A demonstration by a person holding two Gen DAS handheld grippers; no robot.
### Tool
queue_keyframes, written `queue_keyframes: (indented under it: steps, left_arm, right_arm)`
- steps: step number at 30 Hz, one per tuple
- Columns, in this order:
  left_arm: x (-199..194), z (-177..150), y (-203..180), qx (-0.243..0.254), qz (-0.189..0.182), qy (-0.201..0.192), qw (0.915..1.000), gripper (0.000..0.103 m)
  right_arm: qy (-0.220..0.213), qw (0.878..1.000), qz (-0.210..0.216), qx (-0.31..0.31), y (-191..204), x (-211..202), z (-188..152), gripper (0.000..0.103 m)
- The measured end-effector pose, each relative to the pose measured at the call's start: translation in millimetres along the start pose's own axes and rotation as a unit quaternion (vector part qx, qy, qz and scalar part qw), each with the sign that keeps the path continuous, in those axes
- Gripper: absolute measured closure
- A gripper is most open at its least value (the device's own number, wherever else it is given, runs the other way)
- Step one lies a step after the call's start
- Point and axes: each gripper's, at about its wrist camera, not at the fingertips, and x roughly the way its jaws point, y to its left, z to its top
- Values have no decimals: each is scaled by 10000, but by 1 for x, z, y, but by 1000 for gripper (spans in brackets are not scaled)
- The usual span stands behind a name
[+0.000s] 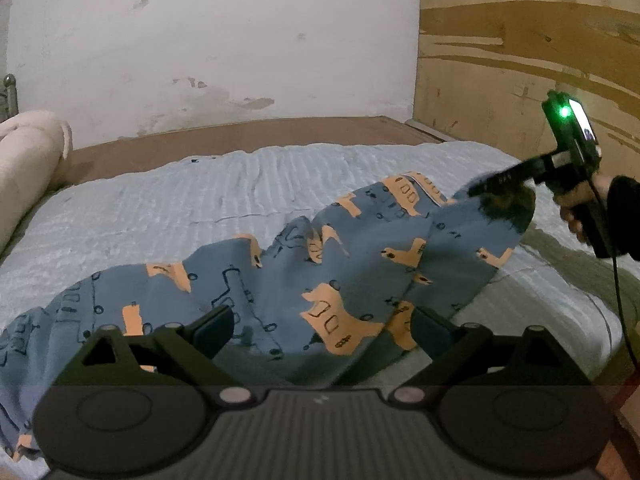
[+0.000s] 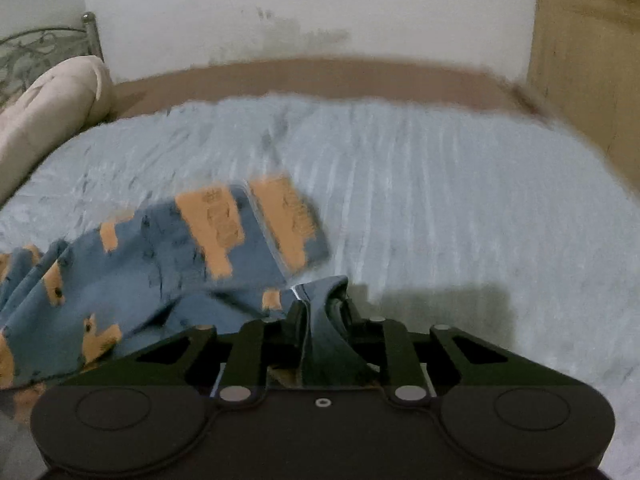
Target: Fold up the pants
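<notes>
Pale bedspread [image 2: 440,200] — right gripper [image 2: 320,312] fingers pinch pants [image 2: 160,248]; left gripper [image 1: 324,328] wide.

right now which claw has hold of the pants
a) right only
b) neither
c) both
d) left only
a: the right claw is pinched on a bunched edge of the pants, while the left claw stands wide open over them, its fingers clear of the cloth.
</notes>
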Motion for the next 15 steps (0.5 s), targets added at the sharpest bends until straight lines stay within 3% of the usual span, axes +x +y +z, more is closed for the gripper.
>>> queue_keyframes:
  steps: [2,5,7,9,11,15]
  left_arm:
    - [0,-1,0,-16,15,8,10000,6]
    - [-1,-1,0,-21,8,6,10000,6]
    - [-2,-2,-1,26,22,-5,10000,6]
    - [-1,-3,-1,112,59,-12,9999,5]
    - [1,-4,-3,213,112,23,9997,5]
    - [7,-6,-12,524,231,80,9983,5]
  right_arm:
    - [-221,9994,-185,-214,4,-3,10,83]
    - [-285,9968,-504,-546,9,7,18,73]
    - [96,9952,-697,-676,7,28,17,54]
    - [268,9926,-929,-729,4,40,13,42]
    - [114,9940,-980,-463,-2,38,10,36]
    - [-599,9905,-1233,39,-4,10,17,11]
